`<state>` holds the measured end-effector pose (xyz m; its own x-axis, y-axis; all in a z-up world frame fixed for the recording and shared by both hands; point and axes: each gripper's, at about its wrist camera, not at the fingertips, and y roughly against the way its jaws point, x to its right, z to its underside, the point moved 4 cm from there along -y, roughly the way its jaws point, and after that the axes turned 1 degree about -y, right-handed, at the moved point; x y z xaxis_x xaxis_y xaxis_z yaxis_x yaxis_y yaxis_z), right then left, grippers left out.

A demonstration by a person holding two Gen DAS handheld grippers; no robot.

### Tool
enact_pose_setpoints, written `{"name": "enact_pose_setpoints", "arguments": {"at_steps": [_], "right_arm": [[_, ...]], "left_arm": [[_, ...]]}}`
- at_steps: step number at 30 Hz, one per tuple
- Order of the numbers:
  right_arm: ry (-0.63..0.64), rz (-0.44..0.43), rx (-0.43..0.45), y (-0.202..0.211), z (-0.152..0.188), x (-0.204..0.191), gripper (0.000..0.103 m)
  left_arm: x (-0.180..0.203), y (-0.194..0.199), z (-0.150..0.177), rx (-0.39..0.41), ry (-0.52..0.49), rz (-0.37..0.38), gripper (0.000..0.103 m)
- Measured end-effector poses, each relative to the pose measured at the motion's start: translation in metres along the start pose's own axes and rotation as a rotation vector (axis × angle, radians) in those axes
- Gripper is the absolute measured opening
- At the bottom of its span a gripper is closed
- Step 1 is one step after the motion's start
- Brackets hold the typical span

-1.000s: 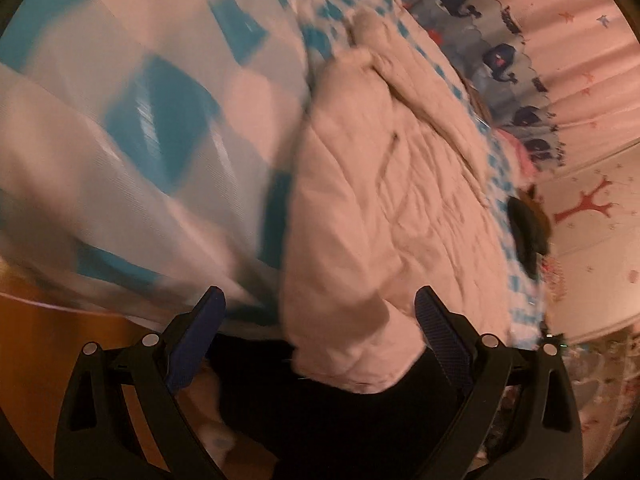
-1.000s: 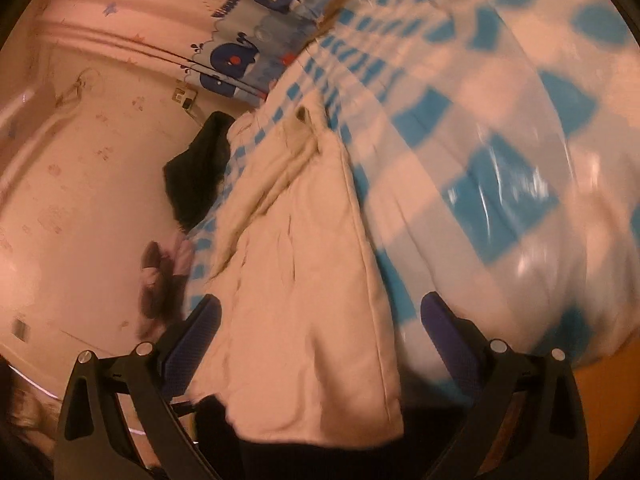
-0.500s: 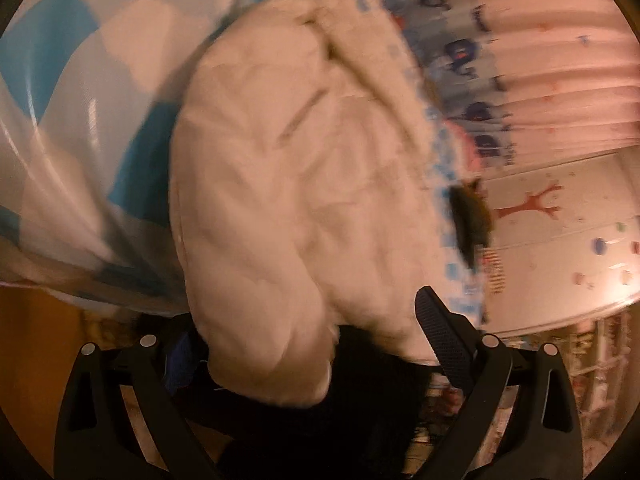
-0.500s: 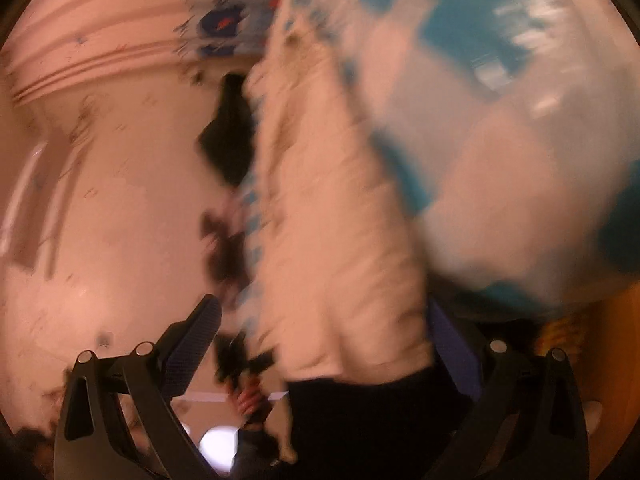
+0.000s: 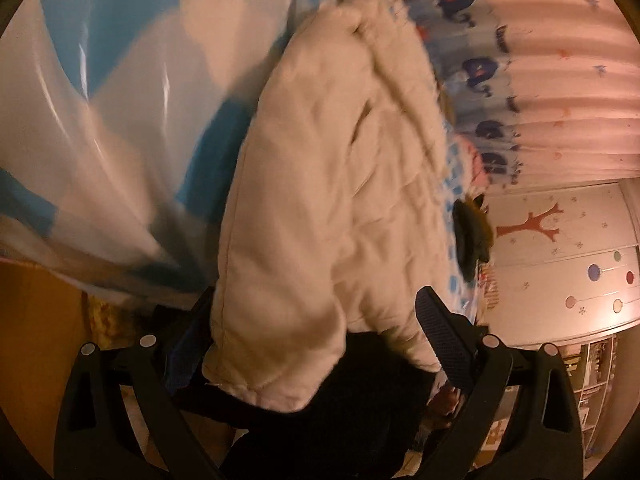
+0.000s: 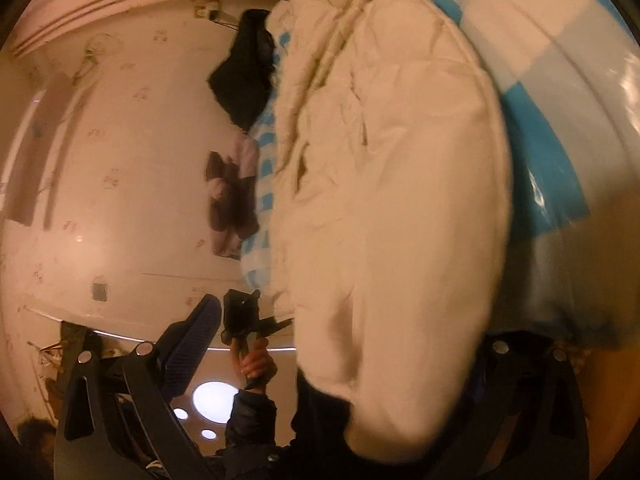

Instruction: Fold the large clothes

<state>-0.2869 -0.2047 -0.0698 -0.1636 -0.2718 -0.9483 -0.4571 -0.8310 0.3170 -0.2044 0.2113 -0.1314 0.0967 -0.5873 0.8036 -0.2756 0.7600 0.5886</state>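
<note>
Jacket on checked sheet | dark garment beyond | curtain

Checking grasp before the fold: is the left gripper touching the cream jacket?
Touching. In the left wrist view the cream jacket's hem drapes between the open left gripper, lying on its left finger.

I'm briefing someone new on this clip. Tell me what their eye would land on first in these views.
The cream quilted jacket fills the middle of both wrist views, its hem hanging between the open fingers of the left gripper and the right gripper. It lies on a blue-and-white checked cover. Beyond it, a whale-print curtain hangs at the far edge, and a dark garment lies by the jacket's far end.
</note>
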Motion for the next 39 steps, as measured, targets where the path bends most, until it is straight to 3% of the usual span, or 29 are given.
{"name": "enact_pose_setpoints", "arguments": {"at_steps": [2, 6, 8, 13, 15, 18, 21, 25, 26, 27, 28, 29, 30, 35, 39], "right_arm": [[0.007, -0.007, -0.013, -0.007, -0.004, -0.007, 0.097], [0.091, -0.217, 0.035, 0.008, -0.011, -0.061, 0.097], [0.106, -0.240, 0.047, 0.010, -0.014, -0.076, 0.097], [0.093, -0.067, -0.026, -0.001, -0.011, -0.068, 0.097], [0.056, -0.011, -0.049, -0.004, -0.006, -0.048, 0.097], [-0.004, 0.004, -0.069, -0.007, -0.003, -0.020, 0.097], [-0.016, -0.008, -0.071, -0.007, -0.003, -0.008, 0.097], [0.023, -0.006, -0.049, -0.012, -0.002, -0.010, 0.097], [0.062, 0.007, -0.044, -0.015, 0.001, -0.015, 0.096], [0.084, 0.024, -0.040, -0.017, 0.003, -0.018, 0.081], [0.104, 0.054, -0.026, -0.018, 0.003, -0.021, 0.044], [0.098, 0.057, -0.002, -0.017, 0.004, -0.022, 0.024], [0.094, 0.031, 0.013, -0.014, 0.002, -0.024, 0.016], [0.172, -0.075, 0.114, 0.005, -0.006, -0.073, 0.016], [0.224, -0.186, 0.156, 0.025, -0.007, -0.116, 0.016]], "left_arm": [[0.009, -0.011, 0.003, -0.033, -0.026, 0.013, 0.092], [0.055, 0.011, 0.009, -0.015, -0.131, 0.147, 0.092], [0.080, 0.028, 0.002, 0.019, -0.175, 0.180, 0.092], [0.073, 0.034, -0.011, 0.014, -0.167, 0.093, 0.092], [0.046, 0.022, -0.009, -0.034, -0.130, 0.026, 0.092], [0.004, 0.007, -0.002, -0.082, -0.070, -0.038, 0.092], [-0.020, -0.009, 0.005, -0.101, -0.026, -0.039, 0.092], [-0.016, -0.025, 0.014, -0.081, -0.014, 0.018, 0.091], [-0.011, -0.027, 0.014, -0.056, -0.008, 0.017, 0.070], [-0.006, -0.029, 0.015, -0.047, -0.020, 0.008, 0.056], [0.000, -0.030, 0.015, -0.045, -0.030, 0.004, 0.024], [0.005, -0.030, 0.017, -0.040, -0.030, 0.010, 0.015], [0.011, -0.026, 0.016, -0.031, -0.037, 0.021, 0.013], [0.090, 0.031, 0.000, 0.081, -0.143, 0.163, 0.009], [0.126, 0.079, -0.006, 0.140, -0.211, 0.223, 0.008]]}}
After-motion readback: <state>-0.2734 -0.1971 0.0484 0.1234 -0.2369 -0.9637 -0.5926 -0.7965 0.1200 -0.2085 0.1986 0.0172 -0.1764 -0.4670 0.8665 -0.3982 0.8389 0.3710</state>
